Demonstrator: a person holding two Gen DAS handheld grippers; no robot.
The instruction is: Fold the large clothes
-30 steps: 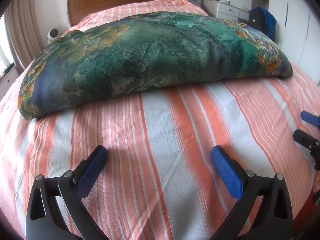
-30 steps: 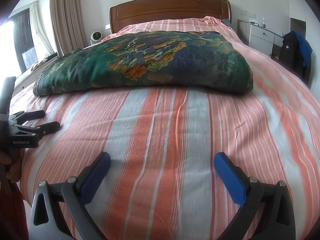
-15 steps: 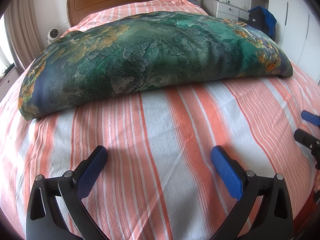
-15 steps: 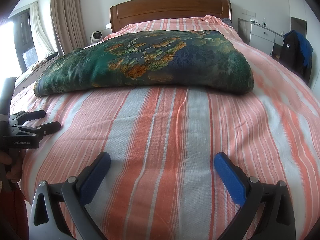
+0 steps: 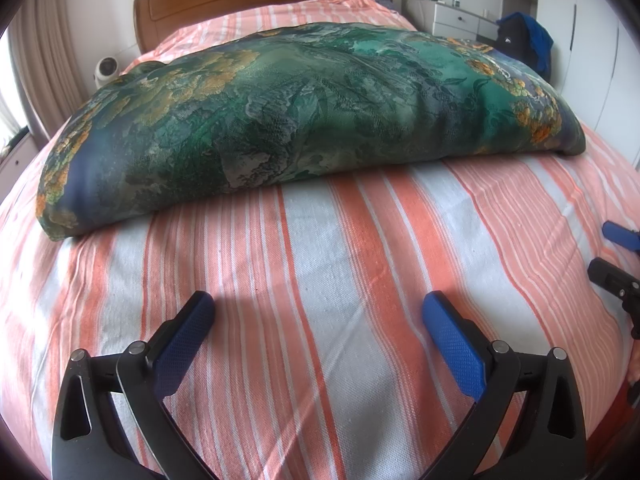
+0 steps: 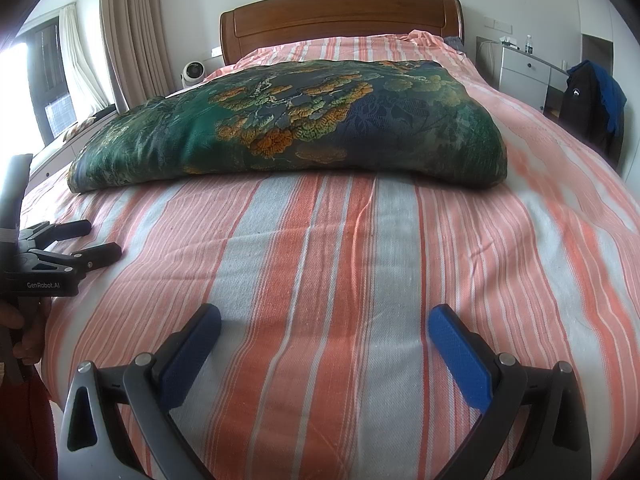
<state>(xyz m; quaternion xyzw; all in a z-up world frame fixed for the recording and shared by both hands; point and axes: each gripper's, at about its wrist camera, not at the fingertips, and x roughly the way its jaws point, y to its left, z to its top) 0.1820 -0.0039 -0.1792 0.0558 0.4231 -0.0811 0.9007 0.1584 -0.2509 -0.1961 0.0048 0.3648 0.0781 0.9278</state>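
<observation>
Left gripper point(image 5: 318, 330) spread wide, holding nothing, low over the striped sheet point(image 5: 340, 260) near the foot edge of the bed. Right gripper point(image 6: 324, 334) just as wide, empty too. Green flowery quilt point(image 5: 300, 116), folded thick, across the middle of the bed. Window point(image 6: 44, 80) and curtain point(image 6: 124, 40) only in the right view. Bare sheet between grippers and quilt.

Your right tongs point(image 6: 324, 340) are wide apart, with nothing between their blue pads point(image 6: 460, 360), just above the striped bed sheet point(image 6: 320, 248). Far ahead, a big folded green flowery quilt point(image 6: 288, 128) lies across the bed, in front of the wooden headboard point(image 6: 340, 20). Your left tongs point(image 6: 80, 240) hang at the left edge.
</observation>
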